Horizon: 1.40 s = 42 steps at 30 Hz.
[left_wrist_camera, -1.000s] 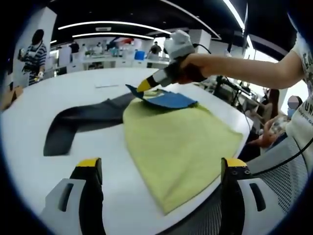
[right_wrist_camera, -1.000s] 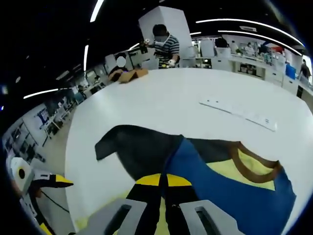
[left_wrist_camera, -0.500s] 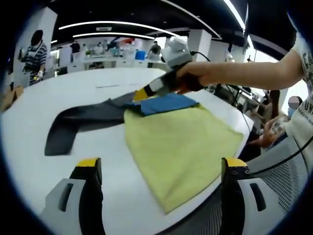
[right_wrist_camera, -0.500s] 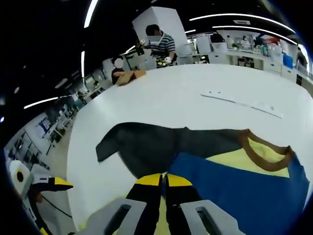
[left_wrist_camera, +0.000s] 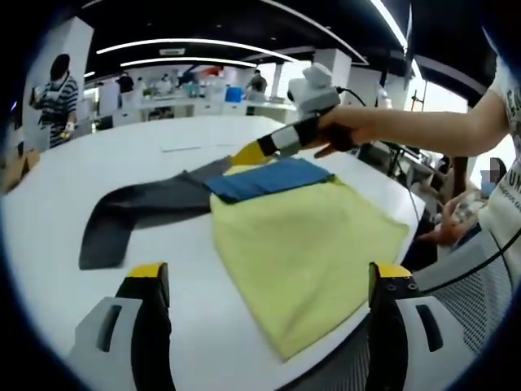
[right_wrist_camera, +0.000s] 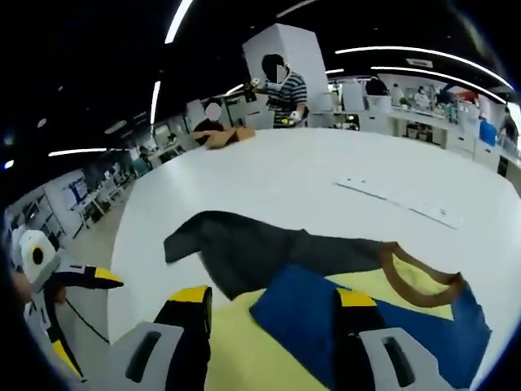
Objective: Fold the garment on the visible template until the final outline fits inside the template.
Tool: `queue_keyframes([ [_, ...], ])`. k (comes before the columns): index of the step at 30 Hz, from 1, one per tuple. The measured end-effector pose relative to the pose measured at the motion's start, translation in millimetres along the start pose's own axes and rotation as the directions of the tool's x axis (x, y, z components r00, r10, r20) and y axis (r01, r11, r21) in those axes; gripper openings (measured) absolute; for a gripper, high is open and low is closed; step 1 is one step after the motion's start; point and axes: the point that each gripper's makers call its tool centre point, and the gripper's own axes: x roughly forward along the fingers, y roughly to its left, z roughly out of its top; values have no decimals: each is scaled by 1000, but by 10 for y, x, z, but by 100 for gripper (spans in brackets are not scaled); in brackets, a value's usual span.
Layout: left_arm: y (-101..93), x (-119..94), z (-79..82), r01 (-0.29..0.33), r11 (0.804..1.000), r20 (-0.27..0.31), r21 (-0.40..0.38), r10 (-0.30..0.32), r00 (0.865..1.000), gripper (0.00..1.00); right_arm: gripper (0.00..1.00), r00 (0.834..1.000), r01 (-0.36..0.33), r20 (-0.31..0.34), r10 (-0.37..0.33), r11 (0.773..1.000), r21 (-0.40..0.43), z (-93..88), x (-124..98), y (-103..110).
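Note:
A garment lies on the white table (left_wrist_camera: 73,171): a yellow body (left_wrist_camera: 305,244), a blue part (left_wrist_camera: 267,178) folded flat over its far end, and a dark grey sleeve (left_wrist_camera: 134,213) stretched out to the left. My left gripper (left_wrist_camera: 269,274) hovers open near the table's front edge, short of the yellow cloth. My right gripper (left_wrist_camera: 249,153) is at the far end of the blue fold, held by a hand. In the right gripper view it (right_wrist_camera: 275,297) stands open, with the blue fold (right_wrist_camera: 305,314) lying loose between its jaws. A brown collar (right_wrist_camera: 407,281) shows beside the blue.
A thin white strip (right_wrist_camera: 399,204) lies on the table beyond the garment. Cardboard (right_wrist_camera: 228,134) sits at the far edge, with people standing behind it. My left gripper (right_wrist_camera: 98,279) shows at the left. A mesh chair (left_wrist_camera: 480,301) stands by the near table edge.
My right gripper has opened and let go of the blue part, which now lies flat over the yellow body. The left gripper has stayed where it was.

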Motion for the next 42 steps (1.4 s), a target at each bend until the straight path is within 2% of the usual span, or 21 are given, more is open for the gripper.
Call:
queue_keyframes([
  [3, 31, 8, 19, -4, 1000, 3, 0, 4, 1000, 99, 64, 1000, 5, 0, -5, 999, -35, -36, -110, -39],
  [7, 84, 21, 41, -9, 1000, 6, 3, 9, 1000, 99, 69, 1000, 17, 4, -17, 999, -30, -94, -257, -127],
  [19, 255, 130, 153, -44, 998, 13, 36, 43, 999, 97, 68, 997, 73, 32, -72, 997, -32, -234, -727, -382],
  [24, 345, 187, 227, -63, 998, 37, 7, 63, 997, 95, 68, 995, 97, 30, -96, 995, -35, -408, -991, -493],
  [29, 389, 231, 250, -82, 997, 32, 9, 82, 996, 91, 68, 993, 121, 16, -121, 992, -37, -603, -1214, -604],
  [33, 462, 268, 268, -97, 995, 32, -19, 97, 995, 88, 67, 989, 150, 7, -150, 988, -26, -748, -1348, -704],
  [35, 496, 290, 272, -115, 993, 16, -1, 115, 993, 85, 66, 986, 168, 3, -168, 986, -19, -831, -1406, -771],
  [38, 554, 323, 303, -138, 990, 9, 1, 138, 990, 79, 63, 979, 203, -8, -203, 979, 6, -970, -1487, -894],
  [42, 623, 409, 359, -164, 986, 18, -12, 164, 986, 76, 53, 967, 254, -9, -254, 967, 18, -1079, -1570, -1043],
])
